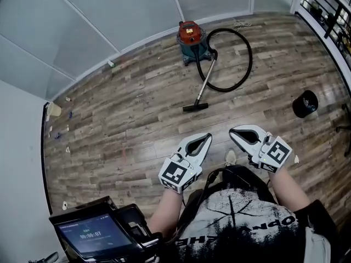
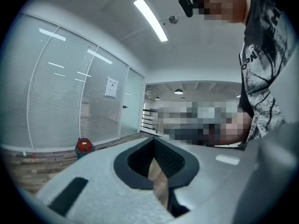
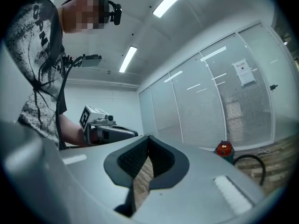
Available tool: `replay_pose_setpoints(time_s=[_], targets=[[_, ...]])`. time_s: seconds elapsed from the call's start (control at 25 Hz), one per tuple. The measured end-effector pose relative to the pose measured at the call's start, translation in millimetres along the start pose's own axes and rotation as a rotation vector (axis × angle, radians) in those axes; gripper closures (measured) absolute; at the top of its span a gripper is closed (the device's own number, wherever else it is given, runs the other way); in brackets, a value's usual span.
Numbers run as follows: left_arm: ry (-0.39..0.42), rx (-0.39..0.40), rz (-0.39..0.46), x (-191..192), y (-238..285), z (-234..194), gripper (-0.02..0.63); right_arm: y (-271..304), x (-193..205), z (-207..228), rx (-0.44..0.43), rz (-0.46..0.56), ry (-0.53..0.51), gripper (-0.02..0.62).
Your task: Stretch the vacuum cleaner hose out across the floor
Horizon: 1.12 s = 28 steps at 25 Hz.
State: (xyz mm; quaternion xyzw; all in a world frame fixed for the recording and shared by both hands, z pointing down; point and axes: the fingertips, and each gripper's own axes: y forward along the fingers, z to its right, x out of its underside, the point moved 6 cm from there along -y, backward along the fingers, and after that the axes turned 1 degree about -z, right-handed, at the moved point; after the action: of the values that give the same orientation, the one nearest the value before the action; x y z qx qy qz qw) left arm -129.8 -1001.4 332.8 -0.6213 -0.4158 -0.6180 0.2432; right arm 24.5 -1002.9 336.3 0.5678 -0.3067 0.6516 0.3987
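Note:
A red and teal vacuum cleaner point(image 1: 190, 38) stands by the far glass wall. Its black hose point(image 1: 248, 59) curls in a loop to its right, and a rigid wand runs down to a floor nozzle point(image 1: 195, 107). My left gripper point(image 1: 207, 139) and right gripper point(image 1: 232, 133) hover side by side close to my body, well short of the nozzle. Both are shut and hold nothing. The vacuum cleaner point(image 2: 83, 146) shows small in the left gripper view. The right gripper view catches the vacuum cleaner point(image 3: 224, 149), part of the hose point(image 3: 252, 164) and the left gripper point(image 3: 135, 134).
A black round bin point(image 1: 305, 103) sits on the wood floor at the right. Glass partition walls run along the far side. Small bits of litter lie along the left wall point(image 1: 53, 111). A dark device with a screen point(image 1: 88, 234) is at my lower left.

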Motion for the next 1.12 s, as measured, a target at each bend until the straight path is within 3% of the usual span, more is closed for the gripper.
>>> replay_pose_setpoints(time_s=[0.12, 0.36, 0.64, 1.12], targets=[[0.004, -0.018, 0.006, -18, 41, -25, 0.605, 5, -10, 49, -0.027, -0.013, -0.010, 0.588], [0.037, -0.022, 0.034, -48, 78, -28, 0.606, -6, -33, 84, -0.050, -0.023, -0.056, 0.588], [0.048, -0.009, 0.021, -53, 121, -41, 0.604, -12, -32, 134, -0.044, -0.016, -0.036, 0.588], [0.043, 0.058, 0.011, -66, 185, -139, 0.605, 48, -36, 222, 0.008, -0.009, -0.013, 0.588]])
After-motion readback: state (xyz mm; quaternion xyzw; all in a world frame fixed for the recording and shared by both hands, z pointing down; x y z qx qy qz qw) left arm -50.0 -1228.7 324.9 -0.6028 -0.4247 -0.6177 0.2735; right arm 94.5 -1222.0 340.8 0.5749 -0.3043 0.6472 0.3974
